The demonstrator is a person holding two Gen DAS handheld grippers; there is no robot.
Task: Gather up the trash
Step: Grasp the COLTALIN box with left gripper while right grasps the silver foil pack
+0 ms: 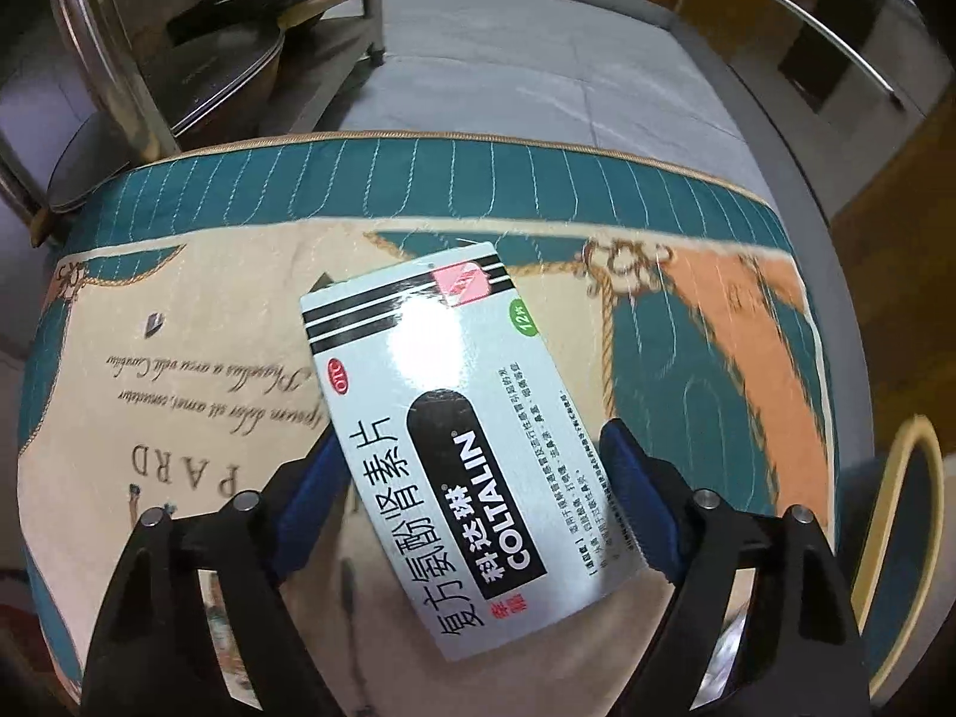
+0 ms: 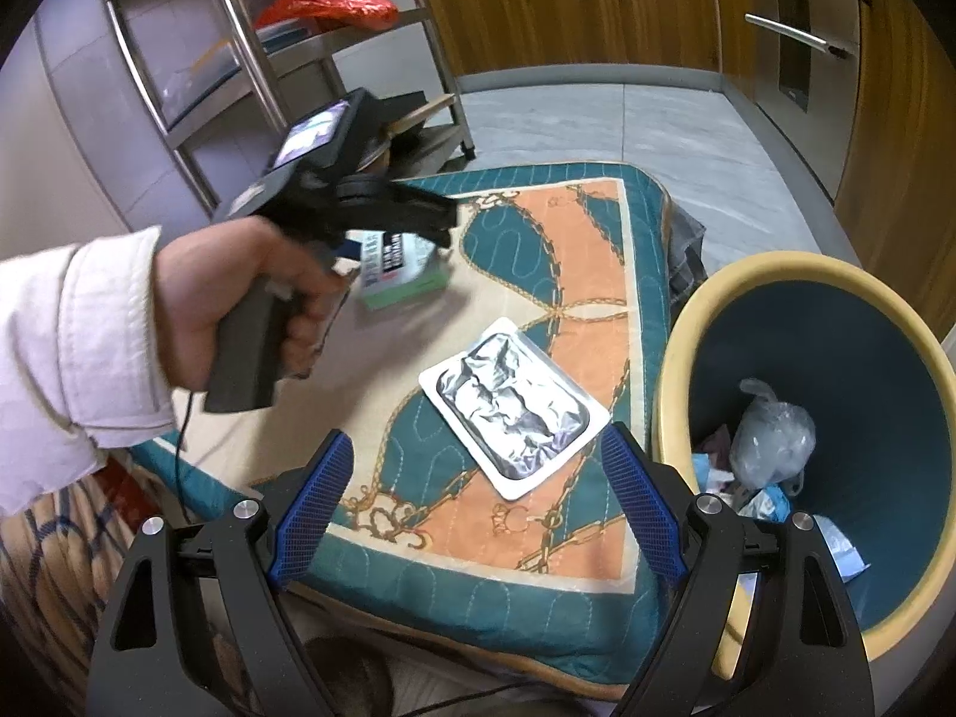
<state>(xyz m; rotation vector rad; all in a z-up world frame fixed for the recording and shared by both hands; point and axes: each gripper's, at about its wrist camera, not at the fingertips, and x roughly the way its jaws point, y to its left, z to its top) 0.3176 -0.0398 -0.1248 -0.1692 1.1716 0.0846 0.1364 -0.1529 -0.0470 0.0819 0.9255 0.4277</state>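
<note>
The medicine box point(image 1: 442, 436) lies on a patterned cushion point(image 1: 179, 358), white and black with "COLTALIN" printed along it and a green edge seen from the right wrist view. The left gripper point(image 1: 466, 496) points steeply down over it, with 1 blue pad point(image 1: 310, 478) at each long side of the box. The left pad sits right at the box edge and the right pad is just beside the other edge; whether either presses on the card I cannot tell, though the jaws stand wide. In the right wrist view a hand point(image 2: 239, 299) in a pale sleeve point(image 2: 71, 370) holds this gripper by its handle, far left of the cushion.

The right gripper point(image 2: 478, 502) hangs over the near edge of the cushion with its jaws apart and nothing between them. Just beyond them lies a crumpled foil tray point(image 2: 514, 403) with a white rim, flat on the orange and teal cloth.

To the right of the cushion stands a bin point(image 2: 705, 322) with a yellow rim and dark blue inside. It holds a clear plastic bag point(image 2: 771, 436) and scraps of paper. A metal rack point(image 2: 251, 48) stands far left, on a grey tiled floor point(image 2: 657, 137).
</note>
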